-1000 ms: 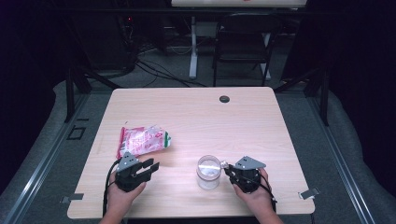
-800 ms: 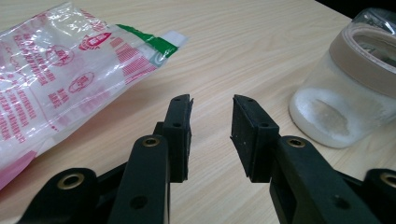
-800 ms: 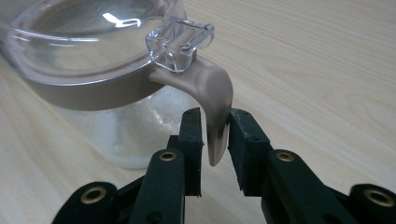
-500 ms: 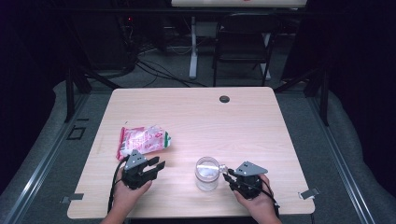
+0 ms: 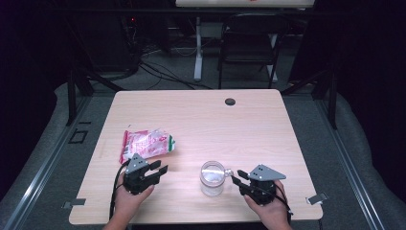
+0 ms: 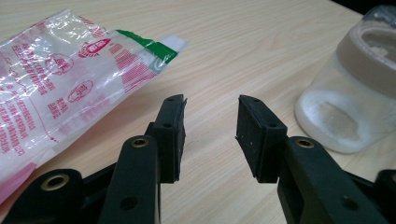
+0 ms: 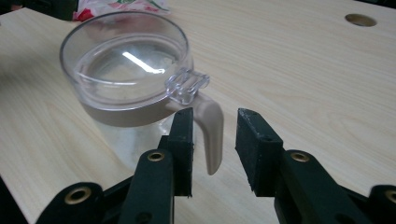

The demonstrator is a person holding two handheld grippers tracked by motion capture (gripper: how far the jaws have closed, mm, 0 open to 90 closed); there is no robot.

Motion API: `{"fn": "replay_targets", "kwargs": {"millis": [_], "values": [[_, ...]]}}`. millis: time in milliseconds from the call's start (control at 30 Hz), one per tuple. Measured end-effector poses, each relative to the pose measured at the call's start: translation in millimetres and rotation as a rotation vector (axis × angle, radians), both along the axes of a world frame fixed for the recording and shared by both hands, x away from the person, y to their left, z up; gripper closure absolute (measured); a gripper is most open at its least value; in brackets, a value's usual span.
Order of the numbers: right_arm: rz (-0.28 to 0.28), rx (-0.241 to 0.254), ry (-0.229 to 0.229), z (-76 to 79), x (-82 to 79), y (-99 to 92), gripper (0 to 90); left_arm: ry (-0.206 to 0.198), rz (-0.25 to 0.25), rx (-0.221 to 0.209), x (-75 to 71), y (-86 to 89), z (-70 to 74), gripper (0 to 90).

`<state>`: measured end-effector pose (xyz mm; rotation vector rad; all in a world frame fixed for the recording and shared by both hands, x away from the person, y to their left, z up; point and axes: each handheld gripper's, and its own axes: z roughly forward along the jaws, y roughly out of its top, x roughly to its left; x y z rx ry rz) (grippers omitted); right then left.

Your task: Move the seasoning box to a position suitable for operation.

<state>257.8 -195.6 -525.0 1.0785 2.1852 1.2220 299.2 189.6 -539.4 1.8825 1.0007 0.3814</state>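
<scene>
Right gripper point(image 7: 212, 135): jaws parted, just been opening, jar point(image 7: 130, 88) handle between the pads, ungripped. Left gripper point(image 6: 210, 133): jaws apart, just been opening, nothing between; plastic bag point(image 6: 60, 84) beside its left finger.

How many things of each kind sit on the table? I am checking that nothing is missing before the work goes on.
Clear jar with a tan handle and clear lid: 1
Red-and-white printed plastic bag: 1
Hand-held gripper: 2, left gripper and right gripper, both open, their jaws having just been opening
Total: 4
</scene>
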Motion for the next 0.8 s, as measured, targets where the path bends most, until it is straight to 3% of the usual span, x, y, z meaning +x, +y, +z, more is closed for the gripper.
{"fn": "replay_targets", "kwargs": {"millis": [200, 233, 367, 500, 667, 800], "values": [[-0.018, 0.025, 0.013, 5.2, 3.7, -4.5, 69.9, 0.012, 0.023, -0.055, 2.8, 1.7, 6.9, 62.1], [-0.02, 0.03, 0.009, 6.6, 4.5, -4.7, 70.0, 0.03, 0.02, -0.055, 4.5, 0.5, 11.0, 62.1], [-0.021, 0.009, 0.011, 17.5, 9.6, -2.6, 74.2, 0.024, -0.027, -0.028, 8.7, -9.7, 25.4, 67.9], [-0.027, 0.008, 0.032, 29.4, 16.8, 1.4, 75.2, 0.017, -0.032, -0.02, 13.7, -23.6, 39.3, 70.1], [-0.039, 0.015, 0.055, 41.2, 27.5, 6.1, 78.1, 0.008, -0.04, -0.043, 23.4, -39.2, 55.2, 74.2], [-0.04, 0.026, 0.064, 47.6, 30.8, 6.6, 80.3, 0.006, -0.081, -0.044, 26.3, -52.2, 60.4, 78.6]]}}
